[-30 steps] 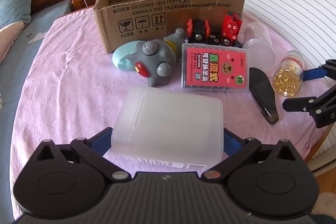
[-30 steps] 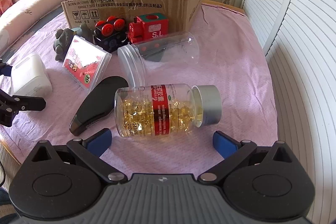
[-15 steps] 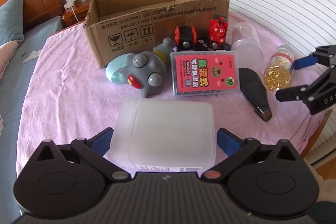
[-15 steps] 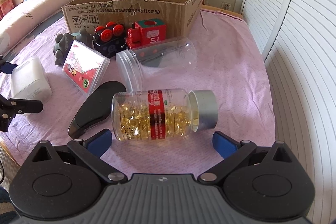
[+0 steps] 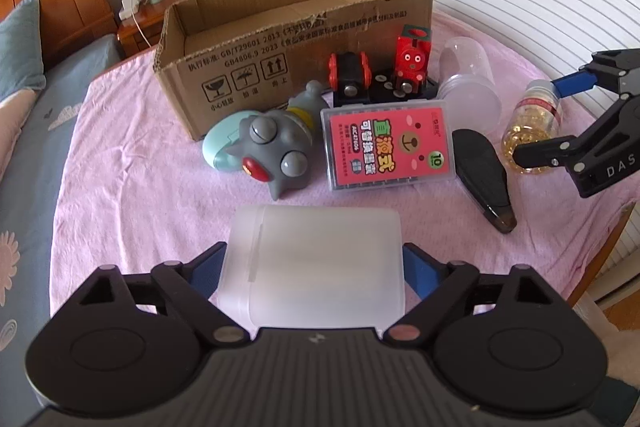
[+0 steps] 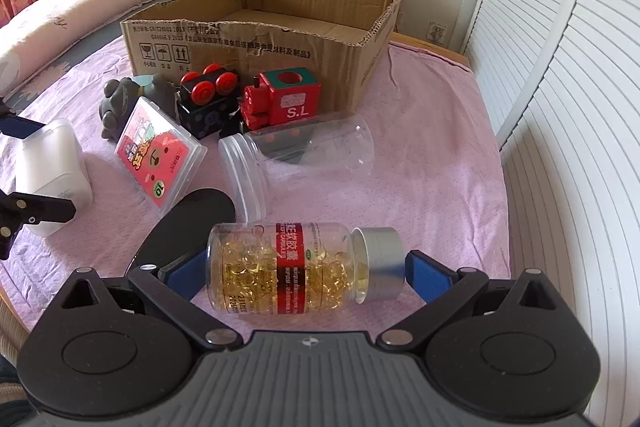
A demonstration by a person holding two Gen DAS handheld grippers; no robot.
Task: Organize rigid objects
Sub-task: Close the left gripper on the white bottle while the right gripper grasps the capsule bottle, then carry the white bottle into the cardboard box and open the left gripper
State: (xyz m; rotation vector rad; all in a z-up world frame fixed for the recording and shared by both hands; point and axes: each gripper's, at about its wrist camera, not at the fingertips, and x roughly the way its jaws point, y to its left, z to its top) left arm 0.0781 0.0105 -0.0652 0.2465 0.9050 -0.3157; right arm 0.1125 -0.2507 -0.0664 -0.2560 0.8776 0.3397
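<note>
My left gripper (image 5: 312, 267) is shut on a frosted white plastic box (image 5: 316, 263), which also shows in the right wrist view (image 6: 52, 171). My right gripper (image 6: 304, 271) is shut on a capsule bottle (image 6: 296, 271) with golden capsules, a red label and a silver cap, held crosswise; it also shows in the left wrist view (image 5: 536, 123). An open cardboard box (image 5: 280, 55) stands at the back on the pink cloth (image 5: 132, 187); it also shows in the right wrist view (image 6: 280, 39).
Before the cardboard box lie a grey toy (image 5: 276, 155), a pale blue case (image 5: 220, 147), a red card case (image 5: 388, 147), a red toy train (image 6: 284, 103), a black wheeled car (image 6: 204, 103), a clear jar (image 6: 296, 155) and a black case (image 5: 484, 175). Louvred doors (image 6: 560, 107) stand right.
Both grippers have closed in on their objects: the left on the frosted box, the right on the capsule bottle. Both views have risen, showing more of the open box's inside.
</note>
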